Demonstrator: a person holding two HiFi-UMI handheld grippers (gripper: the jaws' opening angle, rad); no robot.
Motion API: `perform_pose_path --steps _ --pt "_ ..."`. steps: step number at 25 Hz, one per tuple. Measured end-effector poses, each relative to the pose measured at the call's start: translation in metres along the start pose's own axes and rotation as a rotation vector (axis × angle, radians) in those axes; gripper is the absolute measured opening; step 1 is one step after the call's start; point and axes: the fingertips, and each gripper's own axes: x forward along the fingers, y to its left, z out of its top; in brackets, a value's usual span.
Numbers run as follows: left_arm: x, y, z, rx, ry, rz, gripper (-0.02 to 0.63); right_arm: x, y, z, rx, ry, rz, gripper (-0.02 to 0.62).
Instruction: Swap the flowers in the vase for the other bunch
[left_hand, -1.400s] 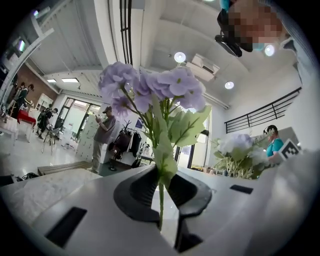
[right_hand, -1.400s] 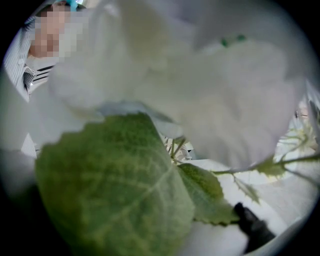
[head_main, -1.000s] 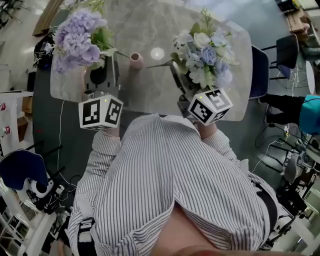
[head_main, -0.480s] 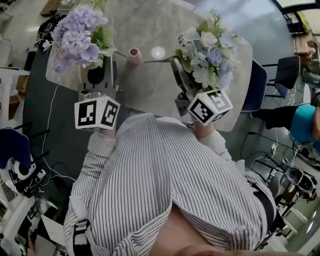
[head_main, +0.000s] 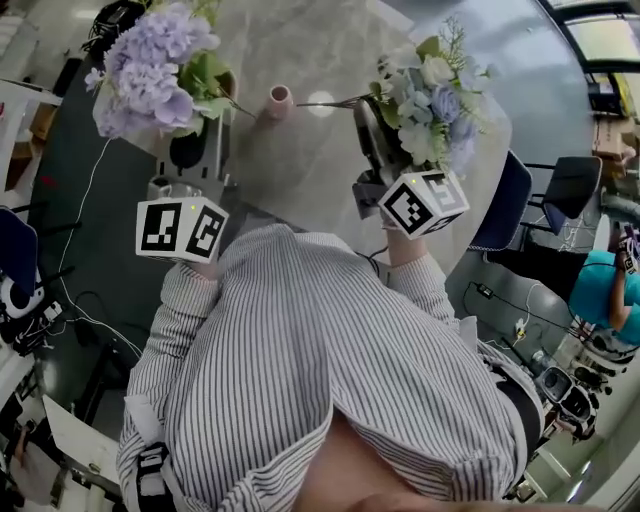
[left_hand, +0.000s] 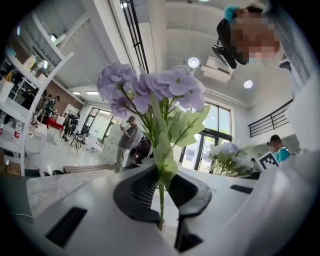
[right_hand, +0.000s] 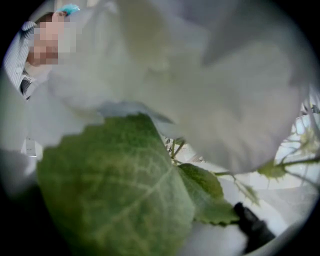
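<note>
Both claws have slid a little sideways, bunches in tow. My left claw (left_hand: 161, 194) is clamped on the thin green stem of the purple hydrangea bunch (left_hand: 150, 87). My right claw (head_main: 368, 150) grips the white-and-blue bouquet (head_main: 432, 95). Between them the small pink vase (head_main: 279, 100) stands empty on the glossy marble table (head_main: 300, 170). Next, I reckon, one wiry stem must tip upright over that narrow mouth.

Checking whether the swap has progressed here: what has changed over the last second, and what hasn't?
Nothing was taken or released. The left claw and its purple bunch drifted slightly left in the head view, the right claw and its white-and-blue bunch slightly up-right. Unchanged: both claws shut on their stems; the pink vase stands empty on the table between them.
</note>
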Motion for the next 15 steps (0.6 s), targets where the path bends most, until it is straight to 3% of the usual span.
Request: perform_pose_path --steps 3,9,15 --pt "-0.019 0.008 -0.002 0.002 0.012 0.039 0.051 0.007 0.013 0.001 -0.017 0.004 0.029 0.031" --pt "-0.019 0.022 -0.022 -0.001 0.033 0.132 0.051 0.037 -0.005 -0.009 -0.047 0.031 0.084 0.031" --pt "-0.028 0.022 -0.018 0.008 0.011 0.191 0.051 0.047 -0.014 -0.007 -0.077 0.061 0.099 0.031"
